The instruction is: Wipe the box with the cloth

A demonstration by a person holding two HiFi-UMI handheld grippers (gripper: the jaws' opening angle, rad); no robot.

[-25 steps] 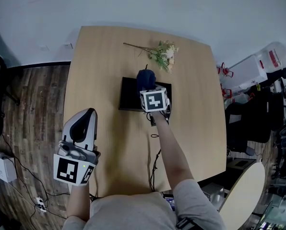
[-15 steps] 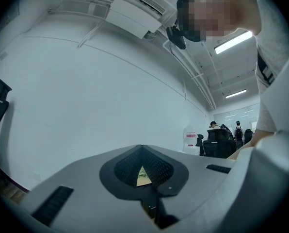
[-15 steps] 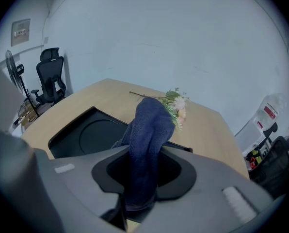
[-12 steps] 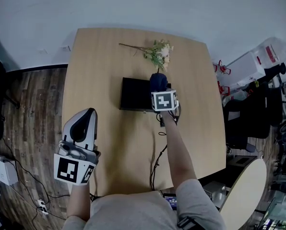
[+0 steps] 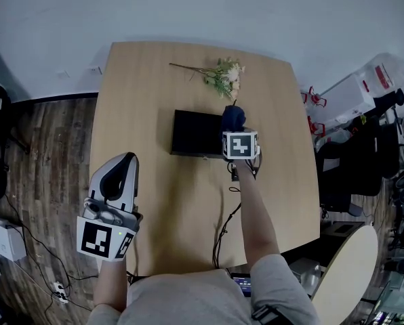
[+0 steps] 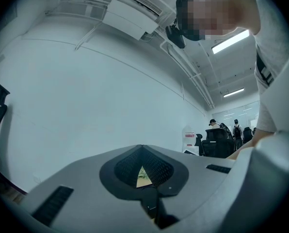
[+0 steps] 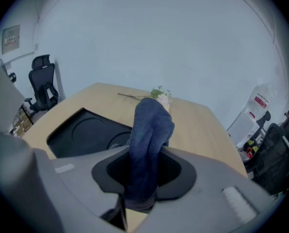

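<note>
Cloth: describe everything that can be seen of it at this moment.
The cloth is dark blue, thick and fuzzy, like terry towelling. It is bunched into a long wad and clamped between the jaws of the right gripper, with its rounded free end sticking out past the jaw tips. In the head view it lies over the right end of the black box; whether it presses on the box cannot be told.

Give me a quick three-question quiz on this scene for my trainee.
1. True or false: the left gripper holds the blue cloth.
2. In the head view, the cloth is at which end of the black box? A left, B right, C neither.
3. Fill in: beyond the box on the wooden table lies a ____.
Key: 1 false, the right gripper holds it; 2 B; 3 flower sprig.
</note>
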